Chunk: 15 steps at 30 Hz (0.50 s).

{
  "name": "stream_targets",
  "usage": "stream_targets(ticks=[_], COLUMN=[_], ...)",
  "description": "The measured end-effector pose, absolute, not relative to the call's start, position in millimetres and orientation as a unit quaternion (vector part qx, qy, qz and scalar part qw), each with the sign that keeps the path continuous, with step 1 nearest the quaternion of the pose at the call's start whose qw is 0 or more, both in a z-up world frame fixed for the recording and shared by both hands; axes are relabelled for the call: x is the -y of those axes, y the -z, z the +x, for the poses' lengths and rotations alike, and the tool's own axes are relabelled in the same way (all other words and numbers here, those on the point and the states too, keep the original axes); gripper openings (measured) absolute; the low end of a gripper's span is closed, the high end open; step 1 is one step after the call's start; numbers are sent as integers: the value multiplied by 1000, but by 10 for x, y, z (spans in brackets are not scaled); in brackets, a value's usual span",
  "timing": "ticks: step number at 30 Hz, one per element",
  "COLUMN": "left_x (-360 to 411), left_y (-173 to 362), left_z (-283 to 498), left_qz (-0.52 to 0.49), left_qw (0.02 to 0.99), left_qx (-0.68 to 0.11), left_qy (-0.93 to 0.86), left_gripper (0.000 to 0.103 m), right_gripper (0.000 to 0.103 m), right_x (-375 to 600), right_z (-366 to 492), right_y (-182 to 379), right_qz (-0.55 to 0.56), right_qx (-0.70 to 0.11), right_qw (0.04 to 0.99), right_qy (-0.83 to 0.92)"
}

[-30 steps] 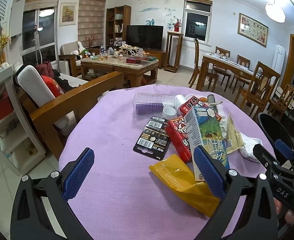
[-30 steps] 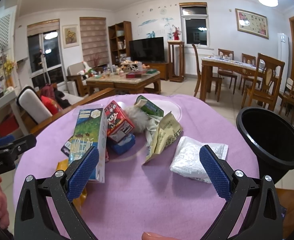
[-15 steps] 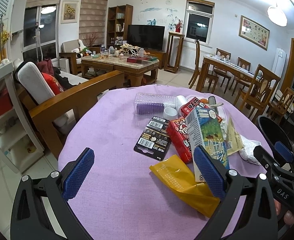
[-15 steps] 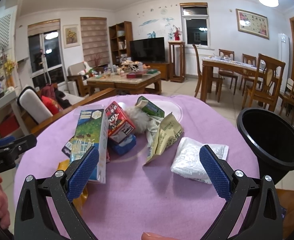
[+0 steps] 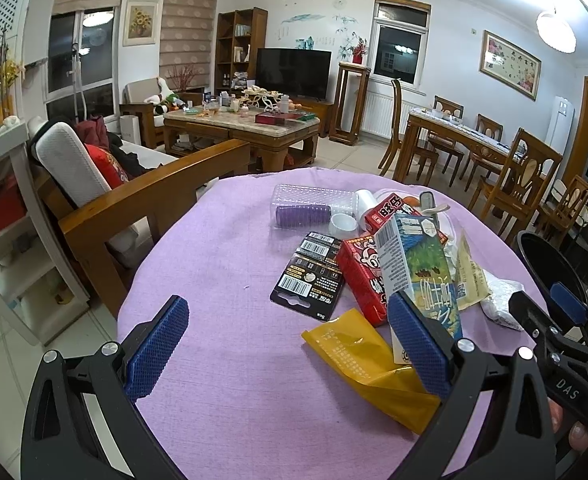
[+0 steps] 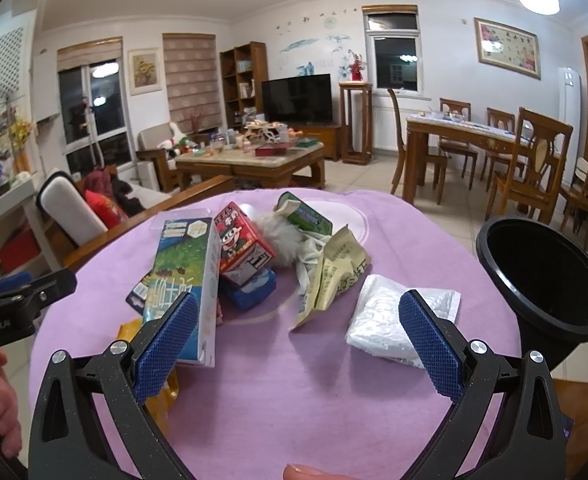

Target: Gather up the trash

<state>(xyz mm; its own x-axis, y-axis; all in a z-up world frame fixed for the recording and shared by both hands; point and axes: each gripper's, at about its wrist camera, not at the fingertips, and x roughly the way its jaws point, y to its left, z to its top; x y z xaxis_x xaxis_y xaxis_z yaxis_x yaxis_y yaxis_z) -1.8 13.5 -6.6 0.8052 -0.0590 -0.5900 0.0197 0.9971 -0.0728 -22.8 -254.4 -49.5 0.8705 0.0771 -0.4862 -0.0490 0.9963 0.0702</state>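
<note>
Left gripper [image 5: 287, 354] spread wide over bare purple tablecloth [image 5: 221, 264], holding nothing — black barcode cards [image 5: 308, 276] just ahead, yellow wrapper [image 5: 358, 364] by its right pad. Trash heaped mid-table: tall blue-green carton [image 6: 185, 284] upright, red milk box [image 6: 241, 248] leaning beside it, crumpled pale-green packet [image 6: 334, 276] further right, white plastic bag [image 6: 390, 316] nearest the rim. Right gripper [image 6: 298, 344] likewise gaping and empty, white bag behind its right pad — black bin [image 6: 542, 280] at the table's right edge.
</note>
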Motion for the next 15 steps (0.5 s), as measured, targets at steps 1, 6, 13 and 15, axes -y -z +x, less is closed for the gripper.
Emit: stream_targets(ticks=[1, 6, 13, 15], left_x=[-138, -139, -207, -351], left_y=[64, 73, 100, 114], left_z=[-19, -15, 28, 129], left_qz=[-31, -33, -37, -48], left_qw=[950, 949, 945, 939], left_qx=[-311, -312, -322, -338], left_qy=[21, 21, 35, 50], left_gripper=[98, 98, 98, 98], right_gripper=[99, 99, 99, 99], right_x=[2540, 2540, 2509, 2524], right_z=[-229, -227, -163, -119], right_y=[499, 498, 468, 427], right_qz=[28, 28, 34, 40], right_qx=[-253, -253, -263, -272], right_qw=[967, 966, 963, 959], right_qy=[-33, -33, -47, -70])
